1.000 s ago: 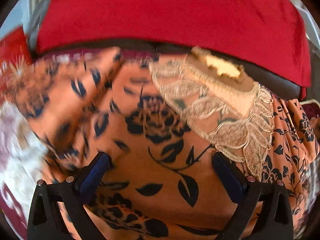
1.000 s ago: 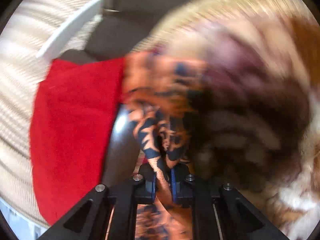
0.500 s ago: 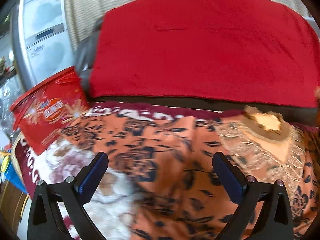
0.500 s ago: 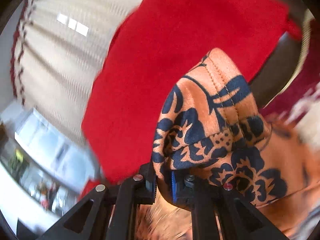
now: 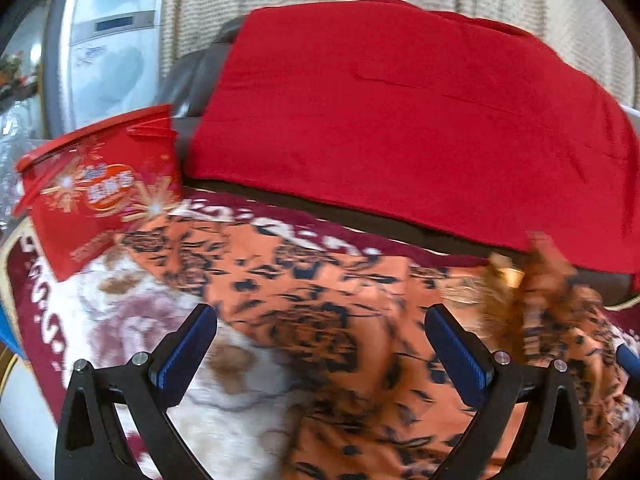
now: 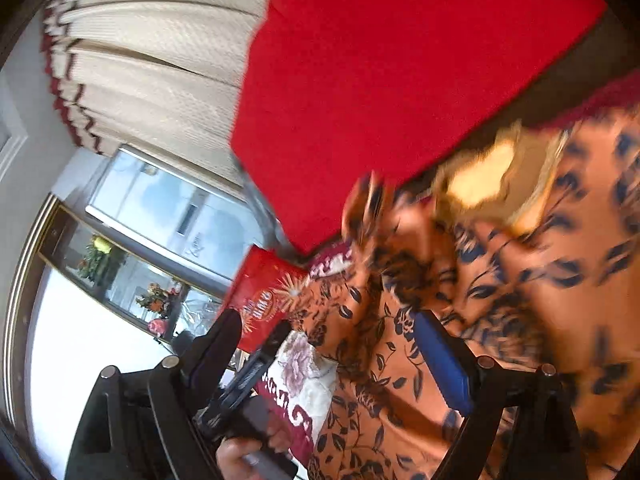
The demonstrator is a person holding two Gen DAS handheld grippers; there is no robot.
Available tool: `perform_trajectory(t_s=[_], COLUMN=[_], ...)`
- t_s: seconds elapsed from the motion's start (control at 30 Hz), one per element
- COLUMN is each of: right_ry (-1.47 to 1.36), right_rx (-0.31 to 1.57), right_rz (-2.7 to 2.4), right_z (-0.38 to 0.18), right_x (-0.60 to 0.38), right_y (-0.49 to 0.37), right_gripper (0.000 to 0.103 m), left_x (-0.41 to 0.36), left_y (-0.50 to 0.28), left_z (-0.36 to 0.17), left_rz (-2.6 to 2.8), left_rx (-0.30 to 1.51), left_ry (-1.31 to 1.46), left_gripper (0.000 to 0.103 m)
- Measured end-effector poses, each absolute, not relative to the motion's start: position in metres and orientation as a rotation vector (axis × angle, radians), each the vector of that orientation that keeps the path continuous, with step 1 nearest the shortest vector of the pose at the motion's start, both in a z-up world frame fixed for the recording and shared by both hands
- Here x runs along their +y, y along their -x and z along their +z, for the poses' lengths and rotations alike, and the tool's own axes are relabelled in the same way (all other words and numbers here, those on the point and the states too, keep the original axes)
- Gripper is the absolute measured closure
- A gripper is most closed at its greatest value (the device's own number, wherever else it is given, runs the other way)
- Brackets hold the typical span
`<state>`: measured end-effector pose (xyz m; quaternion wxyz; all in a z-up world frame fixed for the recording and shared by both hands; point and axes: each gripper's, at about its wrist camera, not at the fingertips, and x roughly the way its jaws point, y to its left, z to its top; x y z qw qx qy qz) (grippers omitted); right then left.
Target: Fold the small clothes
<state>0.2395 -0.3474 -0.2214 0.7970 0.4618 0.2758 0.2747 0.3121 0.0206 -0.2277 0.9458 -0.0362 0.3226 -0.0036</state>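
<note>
The orange floral garment (image 5: 328, 320) lay spread over a floral blanket (image 5: 132, 320) on the sofa seat, its far edge running just short of the red cloth (image 5: 400, 120) that draped the sofa back. A red printed box (image 5: 104, 192) stood at the left end of the seat, touching the garment's far left corner. The lace-trimmed neckline (image 6: 480, 176) sat toward the right end, close to the seat's back edge; that area was blurred. Open blanket showed on the near left, between the box and me.

My left jaws (image 5: 320, 356) stood wide apart above the garment's left half, nothing between them, one blue pad over the blanket and the other over the cloth.

My right jaws (image 6: 332, 364) were opening, the pads well apart; a loose fold of the garment hung in front of them, not pressed by either pad. Through them I saw the left gripper's handle in a hand (image 6: 244, 456).
</note>
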Motion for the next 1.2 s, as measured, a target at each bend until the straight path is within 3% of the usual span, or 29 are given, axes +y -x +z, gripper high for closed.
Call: perform_trajectory(t_s=[0.13, 0.23, 0.37, 0.53, 0.6, 0.63, 0.67, 0.7, 0.77, 0.9, 0.97, 1.0, 1.1, 1.2], right_ry=[-0.900, -0.953, -1.033, -1.120, -1.087, -1.063, -1.029, -0.973, -0.892, -0.820, -0.788, -0.779, -0.730, -0.677], right_rx=[0.556, 0.545, 0.567, 0.623, 0.660, 0.687, 0.720, 0.782, 0.843, 0.773, 0.711, 0.680, 0.658, 0.766], right_rz=[0.348, 0.263, 0.128, 0.104, 0.076, 0.053, 0.017, -0.037, -0.106, -0.103, -0.062, -0.034, 0.029, 0.062], right_z=[-0.221, -0.230, -0.256, -0.285, -0.292, -0.292, -0.293, -0.299, -0.304, -0.283, -0.269, -0.263, -0.252, -0.266], right_x=[-0.386, -0.427, -0.476, -0.479, -0.478, -0.478, -0.480, -0.477, -0.471, -0.458, -0.446, -0.439, -0.415, -0.387], right_y=[-0.206, -0.196, -0.193, -0.211, -0.215, -0.220, -0.222, -0.227, -0.234, -0.235, -0.234, -0.234, -0.239, -0.258], right_gripper=[0.017, 0.043, 0.055, 0.056, 0.056, 0.056, 0.056, 0.056, 0.064, 0.063, 0.063, 0.063, 0.061, 0.057], left_x=[-0.014, -0.040, -0.068, -0.094, -0.100, -0.100, -0.100, -0.096, -0.084, -0.048, -0.025, -0.001, 0.058, 0.137], left_y=[-0.305, -0.303, -0.312, -0.336, -0.349, -0.354, -0.359, -0.365, -0.367, -0.349, -0.342, -0.338, -0.341, -0.345], left_z=[-0.227, -0.228, -0.239, -0.263, -0.277, -0.284, -0.291, -0.300, -0.300, -0.257, -0.240, -0.232, -0.225, -0.239], left_rz=[-0.081, -0.121, -0.151, -0.166, -0.142, -0.141, -0.133, -0.118, -0.141, -0.136, -0.063, 0.002, 0.141, 0.276], left_rx=[0.624, 0.605, 0.622, 0.693, 0.768, 0.809, 0.856, 0.921, 0.953, 0.799, 0.722, 0.677, 0.660, 0.727], left_ry=[0.026, -0.014, -0.046, -0.061, -0.094, -0.099, -0.107, -0.111, -0.041, 0.005, -0.002, 0.017, 0.098, 0.261], left_gripper=[0.000, 0.000, 0.000, 0.002, 0.021, 0.040, 0.050, 0.051, 0.052, 0.050, 0.025, 0.021, 0.019, 0.019])
